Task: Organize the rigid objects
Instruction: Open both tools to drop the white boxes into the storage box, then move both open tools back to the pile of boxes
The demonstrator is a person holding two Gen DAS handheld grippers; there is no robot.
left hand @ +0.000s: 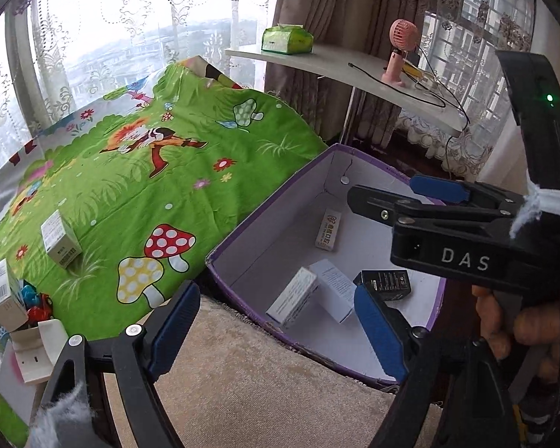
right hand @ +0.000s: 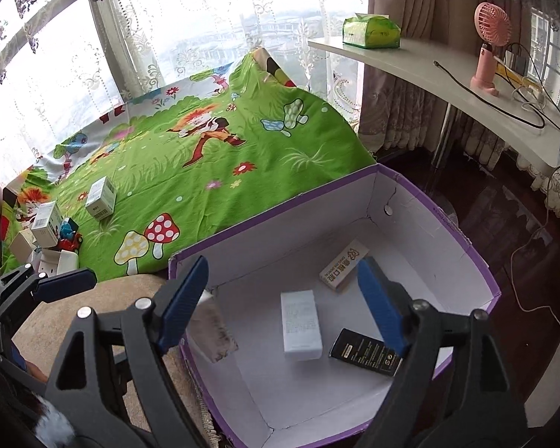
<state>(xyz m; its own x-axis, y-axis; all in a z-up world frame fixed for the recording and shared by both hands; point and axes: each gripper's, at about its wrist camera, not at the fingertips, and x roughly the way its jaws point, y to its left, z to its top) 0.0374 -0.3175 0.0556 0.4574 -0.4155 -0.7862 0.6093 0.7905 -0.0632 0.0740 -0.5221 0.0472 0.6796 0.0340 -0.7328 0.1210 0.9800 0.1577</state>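
At the far left we saw a cluster of small cartons [right hand: 44, 220] and red and blue toys [right hand: 69, 233] crowded at the near-left corner of the green cartoon sheet [right hand: 190, 171]. 1 white carton [right hand: 100, 198] stood alone just beyond them, well apart from everything else. The rest of the sheet lay bare up to its right edge, which ran beside the purple-rimmed cardboard box [right hand: 265, 220]. A strip of beige carpet [left hand: 265, 392] filled the space in front of the box and the sheet.

Our left gripper [left hand: 276, 332] hung over that carpet strip near the box's near-left corner, its blue pads [left hand: 175, 330] spread wide with nothing between them.

Inside the box we counted 4 cartons. A grey-white carton [left hand: 293, 296] leaned by the left wall; it looked blurred in the right wrist view. A plain white carton [right hand: 300, 324] lay flat near the middle, a black carton [right hand: 366, 351] lay just beside it to the right, and a long beige carton [right hand: 341, 265] with printed characters lay toward the far wall. Bare white floor remained along the near wall.

Our right gripper [right hand: 283, 302] hovered above the box's open top, jaws wide apart and empty, pointing down and forward into it. In the left wrist view our hand [left hand: 519, 330] was wrapped around its handle.

Further right, a white shelf [right hand: 429, 63] carried a green tissue pack [right hand: 371, 31] and a pink fan [right hand: 489, 48].
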